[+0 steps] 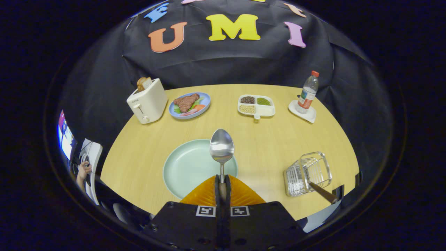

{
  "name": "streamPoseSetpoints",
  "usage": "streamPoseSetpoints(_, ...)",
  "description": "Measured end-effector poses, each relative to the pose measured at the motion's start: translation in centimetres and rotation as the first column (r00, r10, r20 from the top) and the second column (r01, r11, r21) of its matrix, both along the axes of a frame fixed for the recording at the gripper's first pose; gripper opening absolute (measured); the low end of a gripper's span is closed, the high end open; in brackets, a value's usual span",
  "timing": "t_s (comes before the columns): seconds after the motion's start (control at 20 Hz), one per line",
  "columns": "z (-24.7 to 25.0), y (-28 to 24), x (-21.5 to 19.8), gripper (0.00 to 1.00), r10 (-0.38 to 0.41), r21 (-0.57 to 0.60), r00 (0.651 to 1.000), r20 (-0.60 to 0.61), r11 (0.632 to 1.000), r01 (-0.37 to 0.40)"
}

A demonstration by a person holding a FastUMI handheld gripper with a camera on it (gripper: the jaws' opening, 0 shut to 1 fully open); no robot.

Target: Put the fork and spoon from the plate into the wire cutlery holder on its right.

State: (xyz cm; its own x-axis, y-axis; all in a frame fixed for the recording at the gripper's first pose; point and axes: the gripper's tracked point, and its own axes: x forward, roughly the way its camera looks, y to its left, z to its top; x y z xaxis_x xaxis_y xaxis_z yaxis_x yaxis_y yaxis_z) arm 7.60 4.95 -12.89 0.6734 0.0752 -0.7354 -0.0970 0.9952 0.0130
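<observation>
Gripper (222,181) is clamped on the spoon (221,148) handle at lower center, bowl standing up above the plate (184,167). Spoon is light, rigid, slick metal, so likely to pivot; hold mid-handle. Wire cutlery holder (306,173) at lower right already holds the fork (322,192).

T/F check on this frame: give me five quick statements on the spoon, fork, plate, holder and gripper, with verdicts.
1. The gripper is shut on the spoon handle. True.
2. The spoon lies flat on the green plate. False: it is held up between the fingers, bowl pointing ahead.
3. A utensil handle sticks out of the wire cutlery holder. True.
4. The wire cutlery holder sits left of the green plate. False: it sits right of it.
5. The toaster holds bread. True.
</observation>
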Motion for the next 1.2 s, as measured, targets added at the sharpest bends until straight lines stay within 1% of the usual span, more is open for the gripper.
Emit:
streamPoseSetpoints(0.15,2.3,-4.2,0.0,0.01,-0.030,0.009,0.999,0.039,1.000,0.030)
streamPoseSetpoints(0.3,3.4,-8.4,0.0,0.01,-0.069,0.014,0.996,0.058,0.998,0.068)
streamPoseSetpoints(0.65,3.3,-15.2,-0.3,0.01,-0.129,0.013,0.990,0.054,0.992,0.128)
streamPoseSetpoints(0.85,2.1,-17.0,-0.6,0.01,-0.140,0.021,0.990,0.017,0.990,0.140)
streamPoseSetpoints(1.2,1.0,-17.6,-0.9,0.01,-0.132,0.019,0.991,-0.011,0.991,0.132)
